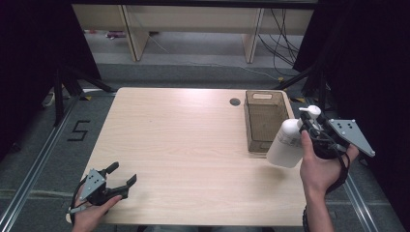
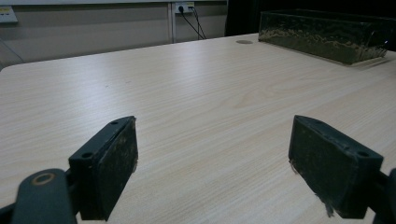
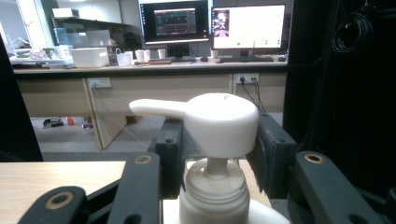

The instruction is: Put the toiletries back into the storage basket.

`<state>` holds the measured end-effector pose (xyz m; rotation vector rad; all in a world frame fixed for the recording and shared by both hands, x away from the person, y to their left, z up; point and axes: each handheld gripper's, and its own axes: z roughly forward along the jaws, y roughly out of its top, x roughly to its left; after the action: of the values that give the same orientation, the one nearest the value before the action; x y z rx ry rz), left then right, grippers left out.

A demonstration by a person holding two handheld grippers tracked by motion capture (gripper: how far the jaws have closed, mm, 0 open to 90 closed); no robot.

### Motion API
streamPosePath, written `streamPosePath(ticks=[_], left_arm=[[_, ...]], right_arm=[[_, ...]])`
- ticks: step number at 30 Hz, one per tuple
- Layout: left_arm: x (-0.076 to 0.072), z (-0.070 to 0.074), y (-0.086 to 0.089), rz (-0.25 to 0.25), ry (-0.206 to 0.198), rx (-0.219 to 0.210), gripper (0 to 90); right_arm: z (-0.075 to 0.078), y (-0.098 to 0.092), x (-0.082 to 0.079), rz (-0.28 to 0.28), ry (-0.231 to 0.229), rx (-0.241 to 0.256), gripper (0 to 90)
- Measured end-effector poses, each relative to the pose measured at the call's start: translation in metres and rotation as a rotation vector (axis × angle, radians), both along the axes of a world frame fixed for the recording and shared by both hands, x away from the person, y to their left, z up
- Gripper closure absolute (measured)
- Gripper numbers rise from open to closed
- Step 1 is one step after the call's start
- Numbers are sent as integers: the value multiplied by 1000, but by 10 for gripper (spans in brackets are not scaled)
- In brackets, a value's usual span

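**Pump bottle held at the table's right edge**

The lower part of the white pump bottle (image 3: 217, 140) is cut off at the bottom of the right gripper view, and its neck sits partly hidden between the 2 black jaws. In the high view the right gripper (image 1: 309, 129) covers the bottle's shoulder, and print on its label is too small to read.

The light wooden table (image 1: 183, 145) carries a translucent brown basket (image 1: 265, 121) near its far right corner. The bottle hangs tilted just beside the basket's near right corner, over the table's right edge, base low and pump head up and away from the person.

The right hand (image 1: 321, 166) wraps the gripper body from below, forearm rising from the bottom edge. Its jaws are closed around the bottle's neck under the pump head, whose spout points left in the right gripper view.

The left gripper (image 2: 212, 163) rests at the table's near left corner, jaws spread wide with nothing between them, bare wood showing in the gap.
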<state>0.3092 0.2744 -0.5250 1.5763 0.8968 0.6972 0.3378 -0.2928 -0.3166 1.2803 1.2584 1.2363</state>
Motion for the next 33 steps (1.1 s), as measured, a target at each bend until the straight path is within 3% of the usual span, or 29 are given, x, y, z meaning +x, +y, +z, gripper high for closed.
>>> streamPosePath(ticks=[19, 23, 27, 33], left_arm=[[-1, 0, -1, 3, 1, -7, 151], [-1, 0, -1, 5, 7, 1, 151], [-1, 0, 0, 0, 1, 0, 151], [-1, 0, 0, 1, 2, 0, 151]], right_arm=[[11, 0, 10, -4, -40, -10, 601], [12, 3, 13, 1, -42, 16, 601], [15, 1, 15, -4, -48, -7, 601], [21, 5, 19, -6, -55, -3, 602]])
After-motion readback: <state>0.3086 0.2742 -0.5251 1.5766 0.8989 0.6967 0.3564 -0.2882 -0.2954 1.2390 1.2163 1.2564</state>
